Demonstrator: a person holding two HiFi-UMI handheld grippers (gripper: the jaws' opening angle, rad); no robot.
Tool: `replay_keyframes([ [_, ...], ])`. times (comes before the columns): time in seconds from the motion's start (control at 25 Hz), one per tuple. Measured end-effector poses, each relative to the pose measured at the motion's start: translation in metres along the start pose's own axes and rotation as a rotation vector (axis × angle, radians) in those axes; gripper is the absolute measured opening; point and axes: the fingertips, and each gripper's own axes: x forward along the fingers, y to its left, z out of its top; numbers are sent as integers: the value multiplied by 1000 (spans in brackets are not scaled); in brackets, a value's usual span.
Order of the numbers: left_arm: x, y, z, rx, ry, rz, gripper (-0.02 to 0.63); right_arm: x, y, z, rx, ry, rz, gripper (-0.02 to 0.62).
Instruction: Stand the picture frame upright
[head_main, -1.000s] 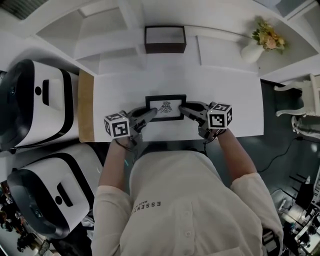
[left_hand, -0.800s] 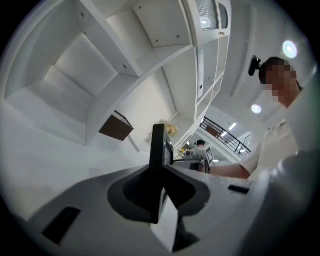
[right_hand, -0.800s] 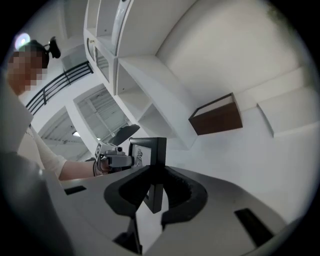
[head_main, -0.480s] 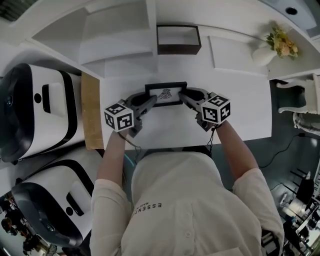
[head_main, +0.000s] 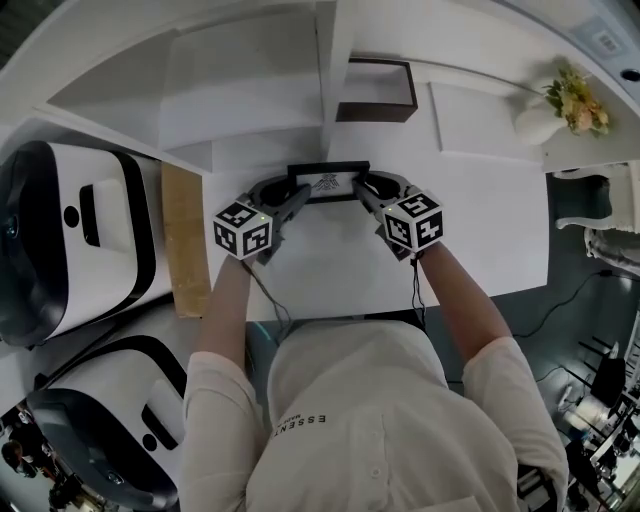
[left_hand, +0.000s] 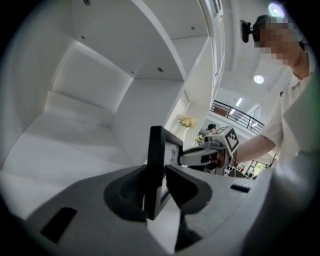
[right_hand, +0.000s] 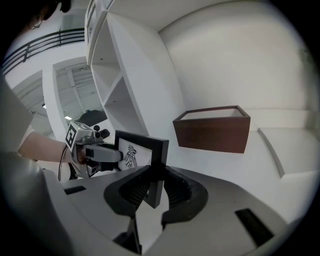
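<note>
Picture frame (head_main: 327, 183) is being held upright at upper centre of the head view, over the white worktop (head_main: 480, 240), with the print facing the person. Left hand-held gripper (head_main: 296, 196) is clamping the frame's left edge - its jaws have just been opening slightly, edge between them. Right hand-held gripper (head_main: 362, 190) is clenching the right edge. Brown box (head_main: 375, 92) is sitting behind the frame, apart from it.

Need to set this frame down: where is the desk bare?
The desk is bare in front of the picture frame, toward the person, and to its right, toward the vase. Behind it is crowded: the brown box and a shelf divider stand close. A wooden board borders the left edge.
</note>
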Motion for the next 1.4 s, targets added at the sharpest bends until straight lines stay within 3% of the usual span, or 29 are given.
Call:
replay_keyframes([
  [0.44,7,36,-2,26,36,29,107,30,-11,7,-65,12,-100,97],
  [0.6,9,42,0,40,50,41,114,32,-12,10,-89,10,-110,98],
  [1.04,7,64,8,33,54,179,149,40,-11,20,-178,1,-156,100],
  [1.4,6,66,8,14,68,192,150,44,-14,22,-184,-6,-156,106],
])
